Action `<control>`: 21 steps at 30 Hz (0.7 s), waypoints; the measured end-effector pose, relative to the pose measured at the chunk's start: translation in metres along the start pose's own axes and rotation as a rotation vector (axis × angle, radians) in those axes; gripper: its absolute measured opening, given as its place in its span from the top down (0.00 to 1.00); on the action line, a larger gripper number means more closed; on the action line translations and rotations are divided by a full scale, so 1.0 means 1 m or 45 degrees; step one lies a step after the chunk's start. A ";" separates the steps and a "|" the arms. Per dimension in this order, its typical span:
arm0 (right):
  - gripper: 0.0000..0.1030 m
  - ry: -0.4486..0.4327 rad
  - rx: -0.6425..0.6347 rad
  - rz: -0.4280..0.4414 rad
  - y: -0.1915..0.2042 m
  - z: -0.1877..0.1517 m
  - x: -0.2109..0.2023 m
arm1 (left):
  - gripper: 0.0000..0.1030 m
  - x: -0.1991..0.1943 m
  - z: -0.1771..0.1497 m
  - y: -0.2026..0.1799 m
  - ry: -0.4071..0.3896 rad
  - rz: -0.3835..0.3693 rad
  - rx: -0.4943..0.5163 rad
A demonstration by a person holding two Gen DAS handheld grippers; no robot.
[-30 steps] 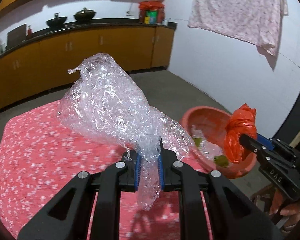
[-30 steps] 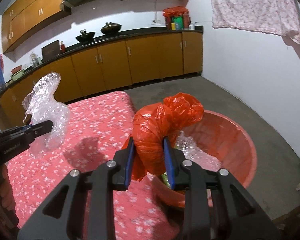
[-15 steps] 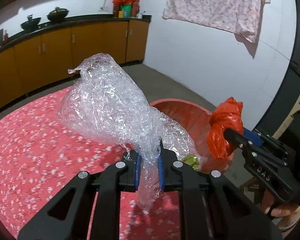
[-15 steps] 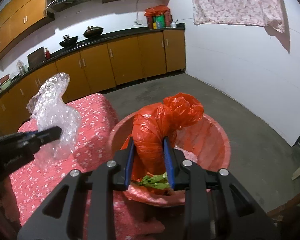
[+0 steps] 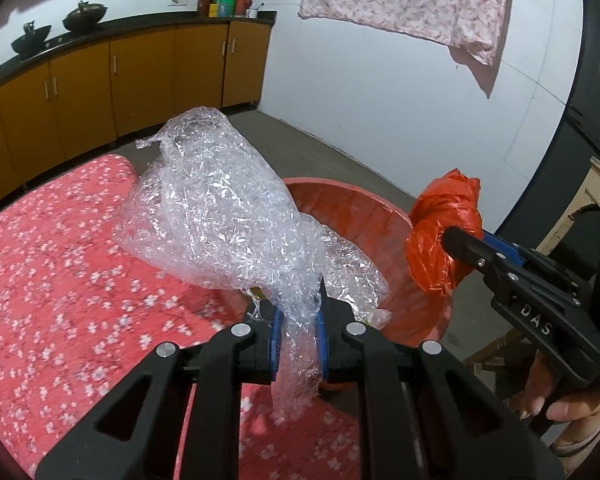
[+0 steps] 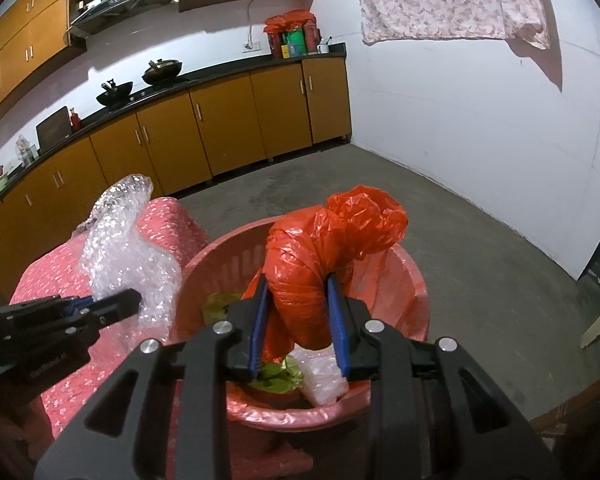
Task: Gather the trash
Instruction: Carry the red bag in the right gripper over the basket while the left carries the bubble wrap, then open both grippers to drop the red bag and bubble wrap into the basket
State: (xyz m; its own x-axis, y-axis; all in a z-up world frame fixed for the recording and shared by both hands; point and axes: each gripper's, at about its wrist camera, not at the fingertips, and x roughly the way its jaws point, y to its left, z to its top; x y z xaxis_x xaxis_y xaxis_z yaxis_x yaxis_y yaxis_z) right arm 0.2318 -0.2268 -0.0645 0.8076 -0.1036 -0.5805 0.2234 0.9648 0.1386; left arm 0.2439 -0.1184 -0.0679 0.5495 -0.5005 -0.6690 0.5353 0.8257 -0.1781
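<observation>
Your table (image 5: 52,280), covered in a red flowered cloth, fills the left of the scene, and the red tub (image 6: 404,280) stands just beside its right edge on the grey floor. Inside the tub lie green scraps (image 6: 276,376) and a bit of clear plastic (image 6: 324,380). Your left gripper (image 5: 298,336) is clamped tight on the neck of a crumpled clear wrap (image 5: 220,216), which billows up over the near left rim of the tub. Your right gripper (image 6: 298,320) is squeezing a knotted orange bag (image 6: 324,256) between its blue pads, held above the tub's hollow. Your fingers (image 5: 568,412) curl around the right handle at the near right.
</observation>
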 end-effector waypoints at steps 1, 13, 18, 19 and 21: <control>0.73 0.001 0.003 -0.001 -0.001 0.000 0.001 | 0.86 0.002 0.001 -0.002 0.001 -0.005 0.003; 0.73 0.003 0.034 -0.007 -0.015 0.002 0.013 | 0.86 0.028 0.016 -0.016 0.015 -0.065 0.037; 0.72 -0.007 0.047 0.004 -0.018 0.003 0.017 | 0.86 0.035 0.018 -0.015 0.032 -0.078 0.032; 0.70 -0.010 0.048 0.010 -0.019 0.004 0.017 | 0.86 0.036 0.017 -0.014 0.033 -0.077 0.026; 0.69 -0.019 0.050 0.018 -0.019 0.004 0.018 | 0.83 0.038 0.015 -0.011 0.046 -0.083 0.013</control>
State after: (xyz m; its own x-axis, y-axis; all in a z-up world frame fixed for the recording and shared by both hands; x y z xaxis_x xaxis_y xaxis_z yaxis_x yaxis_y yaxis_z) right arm 0.2442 -0.2482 -0.0743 0.8188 -0.0940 -0.5664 0.2332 0.9559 0.1784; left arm 0.2687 -0.1506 -0.0802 0.4898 -0.5429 -0.6821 0.5757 0.7890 -0.2146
